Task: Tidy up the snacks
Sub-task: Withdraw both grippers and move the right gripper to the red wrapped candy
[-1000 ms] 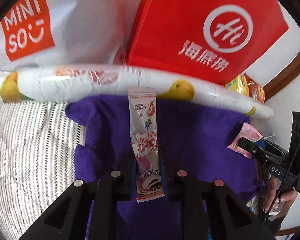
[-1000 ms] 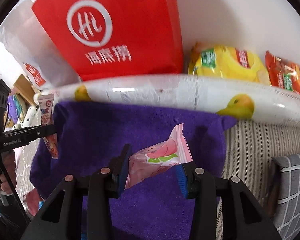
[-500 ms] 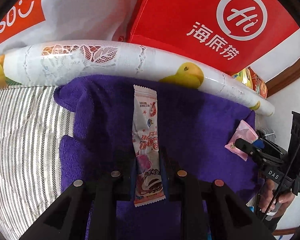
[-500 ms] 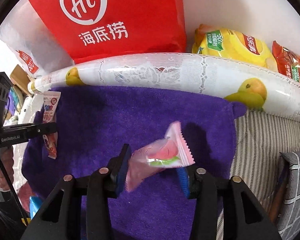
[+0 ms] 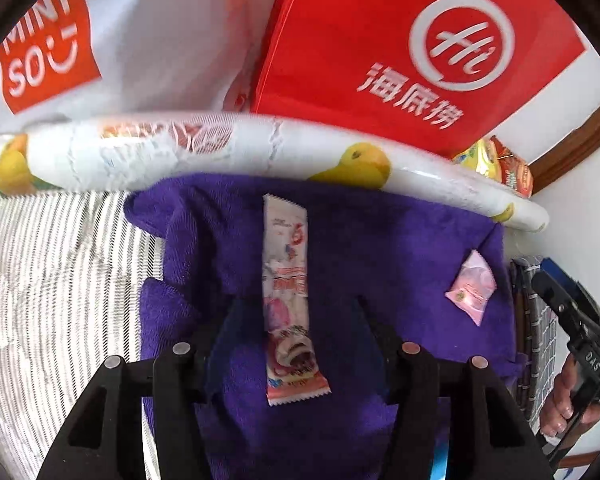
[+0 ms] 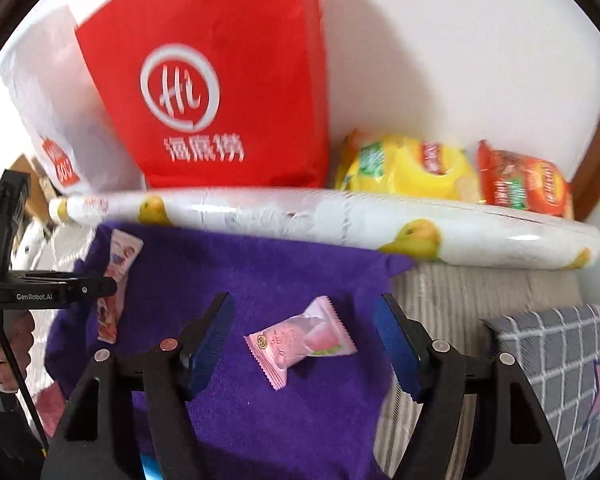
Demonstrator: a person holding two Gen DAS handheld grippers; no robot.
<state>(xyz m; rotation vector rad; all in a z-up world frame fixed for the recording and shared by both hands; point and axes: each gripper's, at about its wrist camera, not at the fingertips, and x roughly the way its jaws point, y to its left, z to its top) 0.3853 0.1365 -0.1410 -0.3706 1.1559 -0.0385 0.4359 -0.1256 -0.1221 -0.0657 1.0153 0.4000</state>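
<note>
Lying loose (jaws just opened) on purple towel (image 6: 260,280): pink candy (image 6: 302,338).

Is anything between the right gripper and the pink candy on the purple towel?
Nothing visible. The pink candy lies bare on the purple towel, between the right gripper's open jaws, touching neither pad.

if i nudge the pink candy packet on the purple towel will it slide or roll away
Probably neither. The pink candy packet lies flat on the fuzzy purple towel, which likely grips it. It looks light and puffy, so a nudge may just spin or flip it. Its glossy wrapper could slip between pads.
</note>
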